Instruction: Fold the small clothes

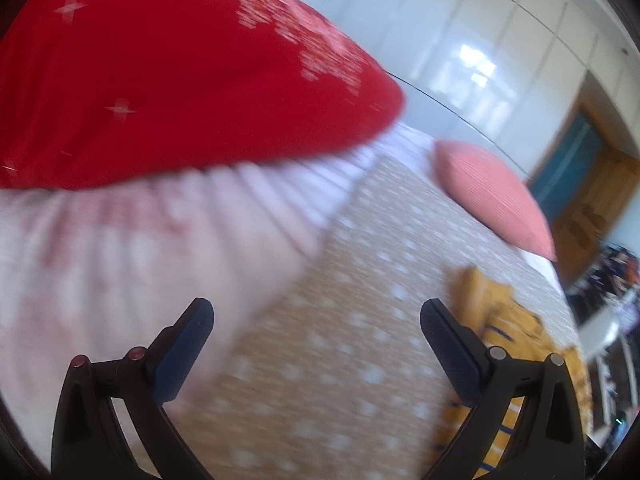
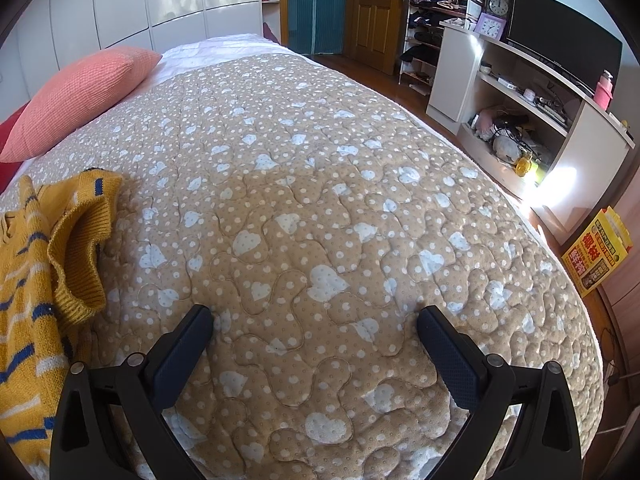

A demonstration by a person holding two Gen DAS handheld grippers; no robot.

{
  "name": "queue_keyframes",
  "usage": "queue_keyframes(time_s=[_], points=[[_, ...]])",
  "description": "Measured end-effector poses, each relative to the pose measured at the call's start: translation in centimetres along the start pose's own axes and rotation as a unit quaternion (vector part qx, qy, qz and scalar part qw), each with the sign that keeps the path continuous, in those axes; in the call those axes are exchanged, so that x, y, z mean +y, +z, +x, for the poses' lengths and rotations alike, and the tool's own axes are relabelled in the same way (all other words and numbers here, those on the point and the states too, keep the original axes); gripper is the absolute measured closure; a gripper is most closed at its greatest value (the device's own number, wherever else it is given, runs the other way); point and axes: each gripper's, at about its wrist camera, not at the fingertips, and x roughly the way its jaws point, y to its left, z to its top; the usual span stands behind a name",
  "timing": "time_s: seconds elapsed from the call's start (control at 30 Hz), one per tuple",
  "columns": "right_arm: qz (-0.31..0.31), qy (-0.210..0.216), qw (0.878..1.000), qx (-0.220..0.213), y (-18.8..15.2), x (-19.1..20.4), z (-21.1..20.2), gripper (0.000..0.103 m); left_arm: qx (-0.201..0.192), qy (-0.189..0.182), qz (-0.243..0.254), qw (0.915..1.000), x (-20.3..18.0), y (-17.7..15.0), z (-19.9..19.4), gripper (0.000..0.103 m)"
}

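Both grippers spread and empty — left gripper [image 1: 316, 316], right gripper [image 2: 314, 322] — above the quilted bed [image 2: 320, 160]; yellow striped sweater [image 2: 36, 264] crumpled alongside, no readable label

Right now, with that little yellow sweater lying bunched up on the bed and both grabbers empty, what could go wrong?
The yellow sweater lies crumpled, its ribbed hem curled up, so an open right gripper might pinch two layers at once. The left gripper, also open, gives a motion-blurred view with a red pillow close by; it could snag that instead. The sweater could also drag on the quilt and fold unevenly.
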Motion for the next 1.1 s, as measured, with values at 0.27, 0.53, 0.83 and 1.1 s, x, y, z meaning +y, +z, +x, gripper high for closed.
queue_keyframes(time_s=[0.27, 0.53, 0.83, 1.1], points=[[-0.001, -0.002, 1.0, 0.003, 0.0, 0.2, 0.1, 0.0, -0.011, -0.023, 0.07, 0.9972, -4.9, -2.4, -0.7, 0.0], [0.002, 0.028, 0.999, 0.032, 0.4, -0.5, 0.2, 0.0, -0.088, 0.047, 0.093, 0.9906, -6.0, -2.7, -2.6, 0.0], [-0.04, -0.02, 0.997, -0.059, 2.5, 3.1, -9.4, 0.041, -0.107, 0.052, 0.118, 0.9859, -6.3, -3.1, -3.1, 0.0], [-0.17, 0.254, 0.95, -0.062, -0.3, 21.7, -18.5, 0.015, -0.049, 0.058, 0.039, 0.9964, -2.1, -1.6, -1.5, 0.0]])
